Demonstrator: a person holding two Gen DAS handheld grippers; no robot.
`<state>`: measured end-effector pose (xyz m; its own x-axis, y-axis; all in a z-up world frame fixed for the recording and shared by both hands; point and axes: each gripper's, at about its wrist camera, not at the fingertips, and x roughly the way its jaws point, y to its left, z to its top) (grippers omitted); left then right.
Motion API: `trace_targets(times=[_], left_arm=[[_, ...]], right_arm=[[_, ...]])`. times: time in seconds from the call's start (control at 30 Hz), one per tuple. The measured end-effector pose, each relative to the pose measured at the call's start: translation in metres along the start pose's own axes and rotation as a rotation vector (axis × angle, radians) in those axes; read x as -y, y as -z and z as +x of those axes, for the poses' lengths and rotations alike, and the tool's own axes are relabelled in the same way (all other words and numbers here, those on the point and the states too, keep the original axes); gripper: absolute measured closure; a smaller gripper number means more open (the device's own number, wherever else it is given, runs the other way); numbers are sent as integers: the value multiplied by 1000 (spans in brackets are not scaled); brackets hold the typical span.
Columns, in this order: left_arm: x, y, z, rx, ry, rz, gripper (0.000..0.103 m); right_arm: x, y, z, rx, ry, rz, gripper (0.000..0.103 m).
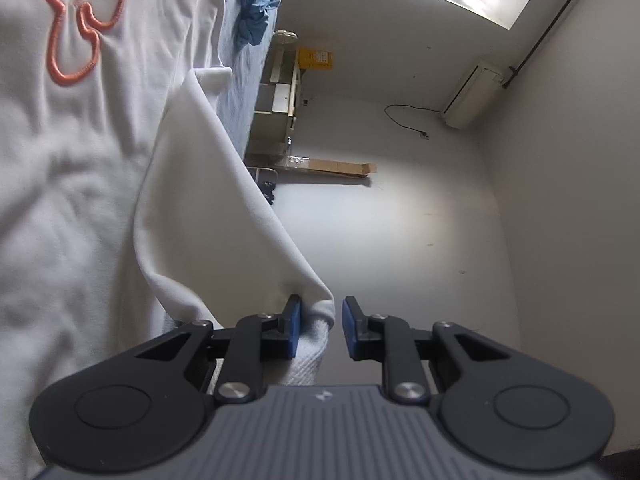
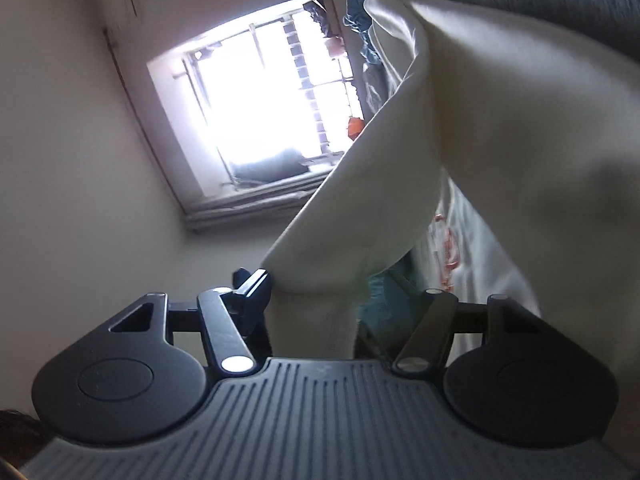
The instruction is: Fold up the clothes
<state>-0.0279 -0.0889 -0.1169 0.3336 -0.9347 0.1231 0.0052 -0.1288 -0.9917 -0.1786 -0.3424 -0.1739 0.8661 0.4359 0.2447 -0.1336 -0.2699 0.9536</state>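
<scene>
**A:** What's your left gripper (image 1: 319, 326) got?

**B:** Its jaws stand apart. A ribbed hem corner of the white sweatshirt (image 1: 92, 168) sits in the gap, lying against the left blue pad (image 1: 295, 330); the right pad is clear of the cloth. So you're not pinching it. The fabric only rests between the fingers.

**A:** Where's the rest of the garment in that view?

**B:** It fills the left half of the frame, spread on the grey-blue bed cover (image 1: 236, 92), with the orange embroidered lettering (image 1: 74, 36) at upper left. One flap rises from the lower centre, where your gripper is, up toward the middle of the frame. A crumpled blue garment (image 1: 256, 8) lies on the cover at top centre.

**A:** And your right gripper (image 2: 320, 300)?

**B:** The sweatshirt (image 2: 500, 152) drapes from the upper right of the frame down into its mouth at lower centre. Cloth fills the space beside the left finger (image 2: 252, 288), and the other finger is hidden behind fabric. I cannot tell how wide it is or whether it grips.

**A:** Anything else there?

**B:** A bright barred window (image 2: 264, 104) at upper centre, and orange stitching showing at right centre, under the lifted fold.
</scene>
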Motion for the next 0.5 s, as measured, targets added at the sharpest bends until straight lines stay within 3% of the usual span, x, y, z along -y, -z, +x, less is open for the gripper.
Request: trace_targets(times=[0.03,0.1,0.23,0.37,0.5], left_arm=[[0,0,-2,2,-12,9,82],[3,1,-7,7,-50,44,82],[20,3,-23,4,-178,176,88],[29,17,-38,-61,-302,276,87],[16,46,-65,-131,-393,336,76]], right_arm=[[-2,1,-2,7,-15,-11,51],[-9,0,-7,15,-25,-58,80],[-30,1,-18,21,27,-181,84],[-49,7,-33,-2,168,-295,84],[-48,11,-54,27,459,-365,82]])
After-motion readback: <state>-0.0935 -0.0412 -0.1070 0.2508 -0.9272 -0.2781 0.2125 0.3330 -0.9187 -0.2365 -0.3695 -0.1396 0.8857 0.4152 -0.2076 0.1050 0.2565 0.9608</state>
